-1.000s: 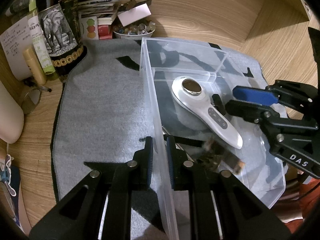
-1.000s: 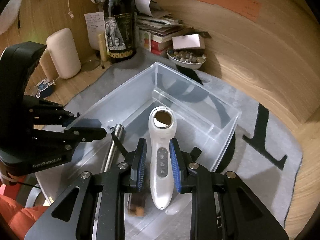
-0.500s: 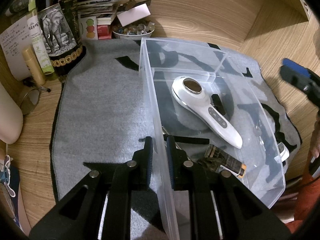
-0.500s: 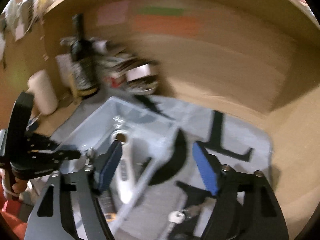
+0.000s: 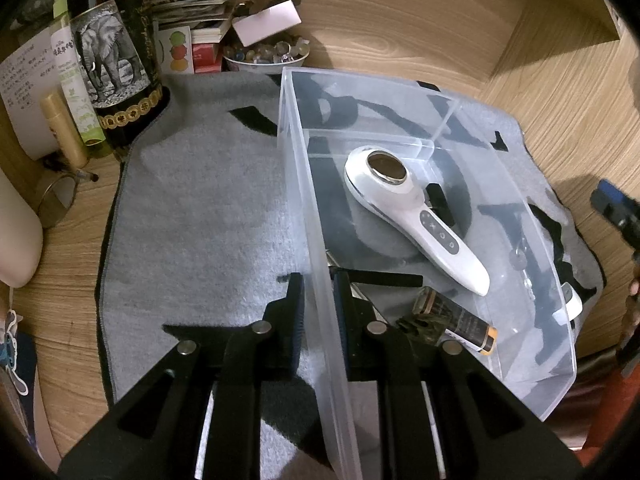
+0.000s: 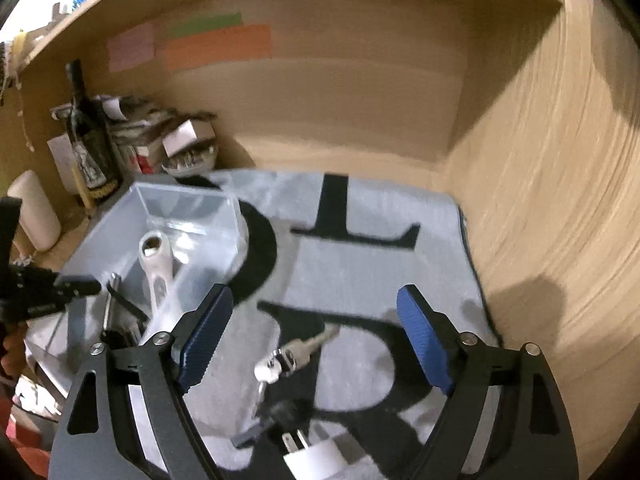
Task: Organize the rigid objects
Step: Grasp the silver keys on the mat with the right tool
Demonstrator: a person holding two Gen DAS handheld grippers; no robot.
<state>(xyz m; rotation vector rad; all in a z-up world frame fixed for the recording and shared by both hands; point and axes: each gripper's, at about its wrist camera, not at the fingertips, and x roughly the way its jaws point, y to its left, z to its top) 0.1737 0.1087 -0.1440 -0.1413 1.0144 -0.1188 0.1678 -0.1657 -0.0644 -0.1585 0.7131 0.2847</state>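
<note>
Setting: wooden desk alcove (image 6: 360,120) with a grey lettered mat (image 5: 200,208) spread on it; the landmark was the clear plastic bin (image 5: 532,216) standing on that mat.
Clutter: a wine bottle with an elephant label (image 5: 108,64) and a small bowl of beads (image 5: 266,54) stood beyond the bin's far left corner.
Already in the bin: a white handheld device (image 5: 416,216) lay diagonally across the floor; a dark bottle with an orange end (image 5: 456,320) lay near the front wall.
Left gripper (image 5: 319,296): jaws narrow, pinching the bin's left wall, one finger outside and one inside, apparently steadying it.
Right gripper (image 6: 308,332): jaws wide, holding nothing, hovering over the mat to the right of the bin.
Left outside the bin: a bunch of keys (image 6: 288,360) and a white plug adapter (image 6: 316,460) on the mat just beside the bin's right wall, below the open fingers.
Progress: partly done, I judged; at least two items were stored and at least those two were left.
</note>
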